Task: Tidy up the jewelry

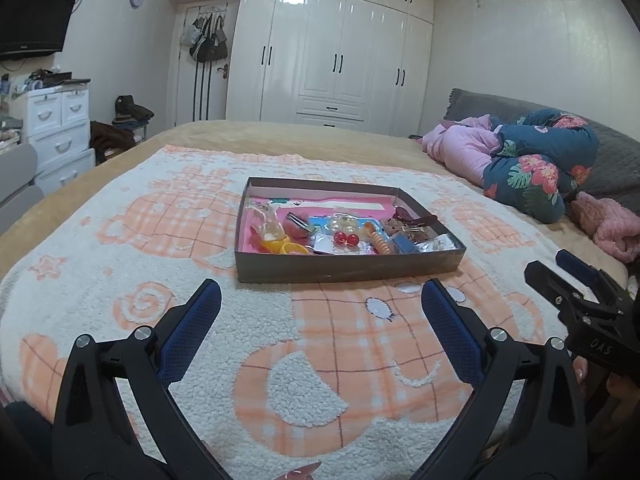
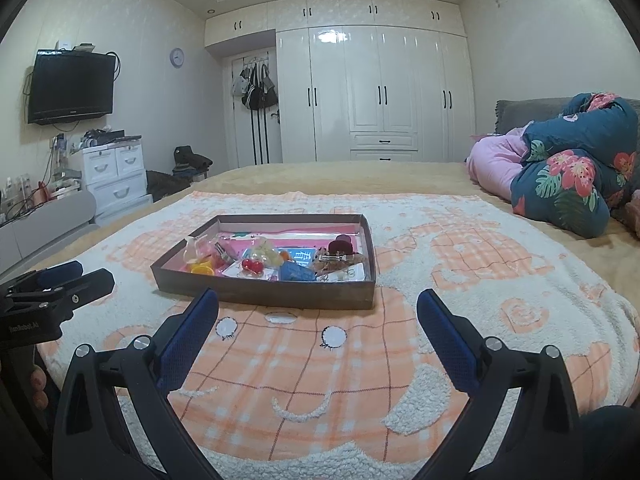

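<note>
A shallow dark cardboard box (image 1: 344,270) (image 2: 264,294) sits on a white and orange blanket (image 1: 320,360) on the bed. It holds several jewelry and hair items: red bead bobbles (image 1: 347,239) (image 2: 252,266), a yellow ring-shaped piece (image 1: 291,248) (image 2: 202,269), an orange spiral band (image 1: 380,242), a blue box (image 2: 297,272), dark hair clips (image 1: 416,220) (image 2: 340,258). My left gripper (image 1: 320,296) is open and empty, short of the box. My right gripper (image 2: 318,302) is open and empty, just before the box's near wall. It also shows at the right of the left wrist view (image 1: 560,268).
A floral blue and pink quilt bundle (image 1: 532,160) (image 2: 568,168) lies at the right of the bed, with a pink fuzzy cloth (image 1: 608,224) nearby. White drawers (image 2: 116,176), a wall TV (image 2: 72,86) and wardrobes (image 2: 372,92) stand beyond the bed.
</note>
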Demonstrator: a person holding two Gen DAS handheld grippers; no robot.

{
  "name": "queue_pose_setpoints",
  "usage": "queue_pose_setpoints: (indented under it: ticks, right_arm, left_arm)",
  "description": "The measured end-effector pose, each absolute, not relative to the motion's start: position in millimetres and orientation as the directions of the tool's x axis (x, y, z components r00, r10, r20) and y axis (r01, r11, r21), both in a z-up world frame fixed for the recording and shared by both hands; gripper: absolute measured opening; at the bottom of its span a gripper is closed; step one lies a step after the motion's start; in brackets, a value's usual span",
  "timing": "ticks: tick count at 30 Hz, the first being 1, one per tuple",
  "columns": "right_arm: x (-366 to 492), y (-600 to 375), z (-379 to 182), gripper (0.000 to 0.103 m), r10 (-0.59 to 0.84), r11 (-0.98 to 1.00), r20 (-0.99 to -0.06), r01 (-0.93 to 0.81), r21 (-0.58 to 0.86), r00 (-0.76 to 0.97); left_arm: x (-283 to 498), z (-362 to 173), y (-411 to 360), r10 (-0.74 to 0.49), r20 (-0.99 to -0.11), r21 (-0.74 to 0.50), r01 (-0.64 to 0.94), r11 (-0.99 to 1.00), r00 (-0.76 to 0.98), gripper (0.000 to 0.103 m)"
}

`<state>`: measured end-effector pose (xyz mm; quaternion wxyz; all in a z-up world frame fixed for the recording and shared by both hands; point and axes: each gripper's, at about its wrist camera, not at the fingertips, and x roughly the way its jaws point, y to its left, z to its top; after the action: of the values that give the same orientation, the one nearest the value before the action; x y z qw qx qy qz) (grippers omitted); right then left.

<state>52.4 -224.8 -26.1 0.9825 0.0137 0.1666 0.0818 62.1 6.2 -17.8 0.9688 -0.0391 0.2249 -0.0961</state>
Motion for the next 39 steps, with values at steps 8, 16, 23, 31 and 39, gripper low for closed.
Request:
queue_pose_setpoints:
  ticks: [8,16,23,31,39]
  right_arm:
    - [54.0,-223.5,-28.5,0.097,0.164,0.986,-0.335,-0.157,0.048,0.928]
    - [53.7,-223.7,-28.2,0.097,0.165,0.986,-0.337,-0.158,0.048,0.927]
    - [54.0,-223.5,-28.4,0.097,0.163,0.987,-0.336,-0.157,0.046,0.928]
    - [54.4,-224.1,-28.5,0.097,0.164,0.986,-0.337,-0.157,0.048,0.927]
    - [54.5,-224.8,-29.0,0.097,0.166,0.986,-0.34,-0.159,0.05,0.925]
  left_arm:
    - [61.9,-18.2,4.2,-0.202,-0.428,-0.112,0.17,0.979,0.881,0.092]
    - [62.4,-18.4,4.2,-0.192,-0.431,-0.106,0.162,0.981,0.882,0.092]
    - [62.6,-18.5,4.1,-0.188,-0.433,-0.103,0.159,0.982,0.882,0.092]
    - [63.0,-18.8,4.6,-0.185,-0.434,-0.102,0.156,0.983,0.882,0.092]
    - [63.1,-20.3,6.6,-0.176,-0.432,-0.089,0.153,0.984,0.885,0.092]
